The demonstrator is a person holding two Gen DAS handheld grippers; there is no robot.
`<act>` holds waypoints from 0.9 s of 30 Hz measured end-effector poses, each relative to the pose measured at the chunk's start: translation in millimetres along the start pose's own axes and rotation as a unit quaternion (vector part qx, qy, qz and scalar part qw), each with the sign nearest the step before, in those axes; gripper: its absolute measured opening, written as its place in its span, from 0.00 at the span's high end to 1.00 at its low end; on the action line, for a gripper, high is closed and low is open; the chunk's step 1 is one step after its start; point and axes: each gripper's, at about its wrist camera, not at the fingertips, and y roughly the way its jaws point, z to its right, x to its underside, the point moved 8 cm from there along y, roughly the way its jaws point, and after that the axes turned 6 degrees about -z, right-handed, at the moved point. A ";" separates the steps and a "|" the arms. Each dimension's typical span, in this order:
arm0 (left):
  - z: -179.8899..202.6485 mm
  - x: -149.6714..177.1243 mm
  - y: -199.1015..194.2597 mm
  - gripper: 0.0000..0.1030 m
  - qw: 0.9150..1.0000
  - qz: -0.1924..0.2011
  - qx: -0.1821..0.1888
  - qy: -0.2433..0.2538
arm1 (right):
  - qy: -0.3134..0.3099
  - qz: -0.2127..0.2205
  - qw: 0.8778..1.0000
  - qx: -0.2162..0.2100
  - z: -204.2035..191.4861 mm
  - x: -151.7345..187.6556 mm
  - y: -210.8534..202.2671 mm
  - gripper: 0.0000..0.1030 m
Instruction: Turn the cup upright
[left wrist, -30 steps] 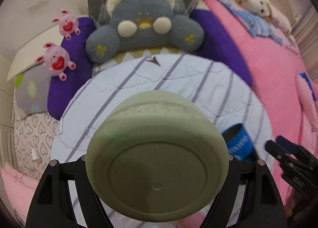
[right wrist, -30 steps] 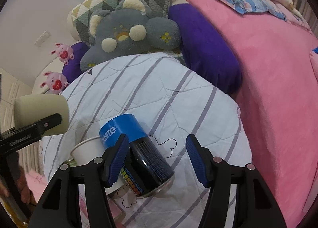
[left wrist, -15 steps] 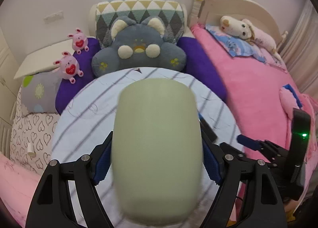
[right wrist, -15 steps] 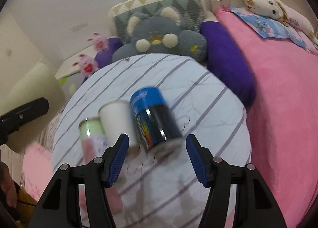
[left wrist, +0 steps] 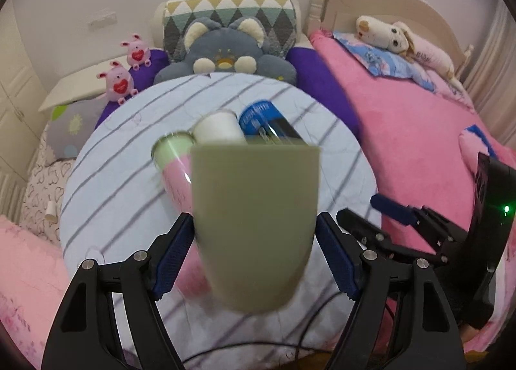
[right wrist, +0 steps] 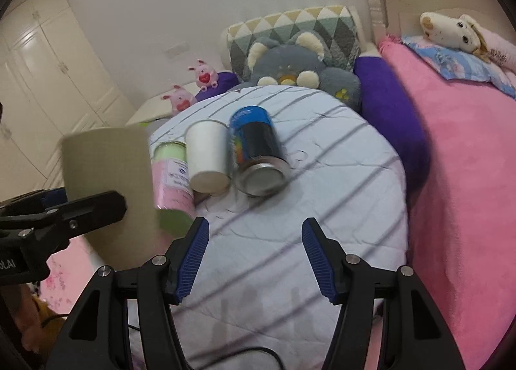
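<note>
My left gripper (left wrist: 254,260) is shut on a pale green cup (left wrist: 254,218) and holds it upright in the air above the striped round cushion (left wrist: 113,196), mouth upward. The same cup (right wrist: 106,176) shows at the left of the right wrist view, clamped by the left gripper's fingers (right wrist: 93,209). My right gripper (right wrist: 254,260) is open and empty, hovering above the cushion's front part (right wrist: 274,273). It also shows at the right of the left wrist view (left wrist: 387,212).
Three containers lie on their sides on the cushion: a pink and green cup (right wrist: 171,176), a white paper cup (right wrist: 206,157) and a blue and black can (right wrist: 258,154). A grey plush bear (right wrist: 290,63), purple pillows (right wrist: 390,102) and a pink bed (right wrist: 464,176) surround it.
The left gripper has turned the green cup from base-toward-camera to upright, mouth up. The right gripper has drawn back from the blue can, still open.
</note>
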 end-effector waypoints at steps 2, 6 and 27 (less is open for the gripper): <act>10.3 19.4 2.1 0.24 1.000 -0.019 0.005 -0.001 | -0.004 0.004 1.000 -0.004 5.8 11.6 -3.4 0.40; 24.3 54.9 19.9 0.24 0.997 -0.074 0.020 -0.018 | 0.004 -0.020 1.000 -0.006 17.8 42.8 -4.2 0.40; 28.1 56.3 51.6 0.25 0.998 -0.043 0.009 -0.036 | 0.029 -0.008 0.999 0.023 50.5 56.7 -14.1 0.40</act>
